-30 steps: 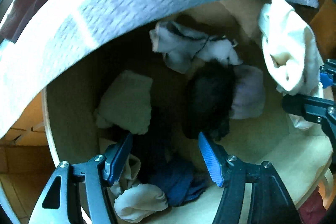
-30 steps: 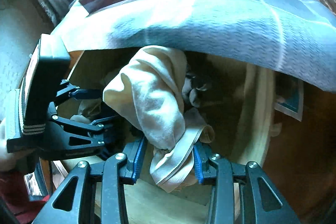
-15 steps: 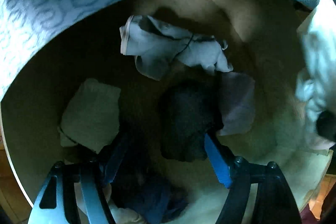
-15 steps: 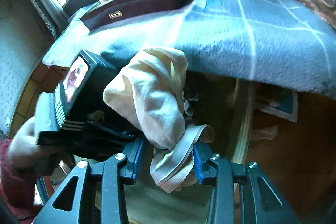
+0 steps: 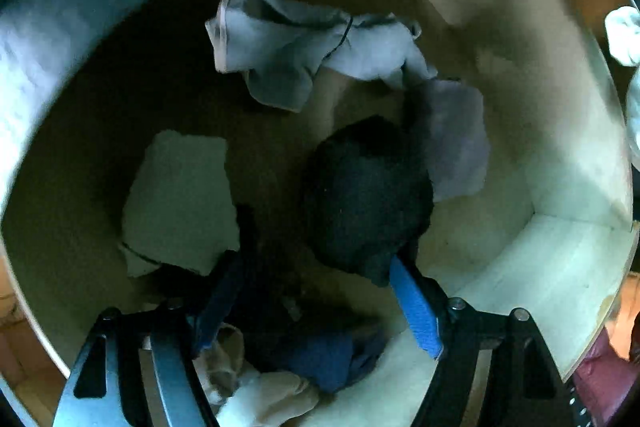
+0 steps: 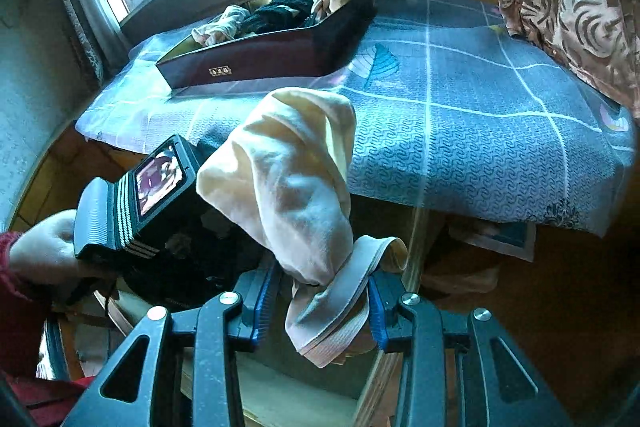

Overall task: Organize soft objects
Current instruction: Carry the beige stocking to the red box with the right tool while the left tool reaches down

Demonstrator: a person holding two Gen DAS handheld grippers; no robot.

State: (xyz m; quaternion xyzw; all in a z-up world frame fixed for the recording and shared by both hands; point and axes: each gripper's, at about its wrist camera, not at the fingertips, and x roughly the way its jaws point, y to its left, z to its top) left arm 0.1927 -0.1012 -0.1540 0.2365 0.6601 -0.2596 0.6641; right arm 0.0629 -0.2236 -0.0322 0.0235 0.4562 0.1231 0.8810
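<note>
Right tool (image 6: pixel 322 301) pinching a cream garment (image 6: pixel 292 179) by its banded hem above the wooden box (image 5: pixel 560 267) — limp, light. Left tool (image 5: pixel 316 291), jaws just widened, empty — over dark bundle (image 5: pixel 366 195).

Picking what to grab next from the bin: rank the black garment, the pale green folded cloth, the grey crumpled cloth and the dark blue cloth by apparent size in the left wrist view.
1. grey crumpled cloth
2. black garment and pale green folded cloth: too alike to rank
3. dark blue cloth, partly hidden by the left gripper, so unsure
</note>
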